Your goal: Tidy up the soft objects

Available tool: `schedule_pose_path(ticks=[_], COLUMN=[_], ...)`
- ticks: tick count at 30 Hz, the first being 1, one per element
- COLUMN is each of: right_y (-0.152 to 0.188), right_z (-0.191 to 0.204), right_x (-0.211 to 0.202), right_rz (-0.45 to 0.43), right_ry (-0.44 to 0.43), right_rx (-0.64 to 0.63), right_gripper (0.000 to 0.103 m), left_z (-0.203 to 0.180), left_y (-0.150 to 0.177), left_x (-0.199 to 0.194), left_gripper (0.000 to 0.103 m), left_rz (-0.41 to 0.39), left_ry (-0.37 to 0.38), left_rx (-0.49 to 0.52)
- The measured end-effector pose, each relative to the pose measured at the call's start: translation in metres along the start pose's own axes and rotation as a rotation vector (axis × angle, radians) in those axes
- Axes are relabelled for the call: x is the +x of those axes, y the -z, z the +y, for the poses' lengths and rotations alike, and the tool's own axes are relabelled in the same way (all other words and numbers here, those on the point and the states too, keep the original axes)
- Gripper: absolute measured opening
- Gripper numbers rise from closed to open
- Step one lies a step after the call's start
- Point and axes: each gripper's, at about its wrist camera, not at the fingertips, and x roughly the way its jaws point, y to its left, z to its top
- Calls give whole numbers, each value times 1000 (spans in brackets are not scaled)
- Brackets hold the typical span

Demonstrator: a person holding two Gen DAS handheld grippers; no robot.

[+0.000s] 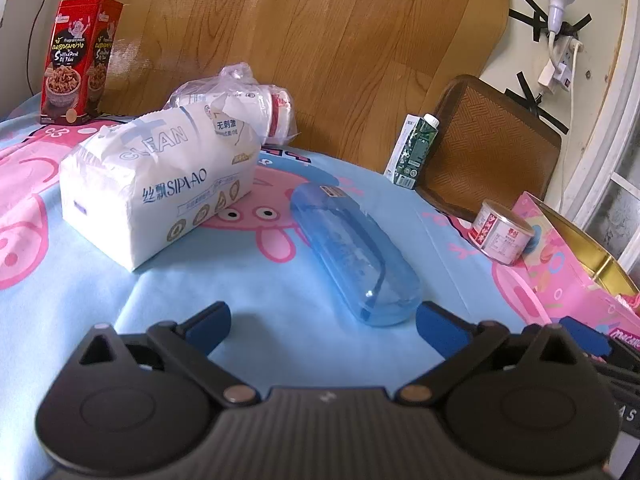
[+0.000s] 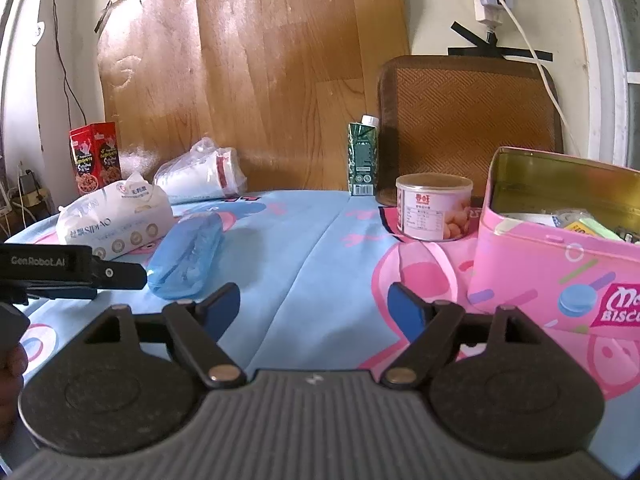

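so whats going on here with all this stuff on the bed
A person holds a tool in each hand over a cartoon-print sheet. Both the left tool and the right tool are open and hold nothing. A tissue pack and a blue plastic case lie ahead of the left tool; an open pink biscuit tin sits by the right.

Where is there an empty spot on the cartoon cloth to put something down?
The widest bare patch lies between the translucent blue plastic case and the pink biscuit tin, in front of the round can. It is crowded around the white tissue pack and bagged paper cups.
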Motion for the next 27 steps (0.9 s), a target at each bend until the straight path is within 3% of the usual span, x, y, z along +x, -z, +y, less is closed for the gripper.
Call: schedule_pose_path(ticks=[27], right_y=[1], right_z=[1], right_x=[-1], right_rz=[-7], right_ry=[0], right_rx=[2], right_gripper=[85], left_z=[1], left_y=[0], left_x=[-1], left_gripper=[102], left_rz=[-1], left_ry=[7], left_rx=[-11])
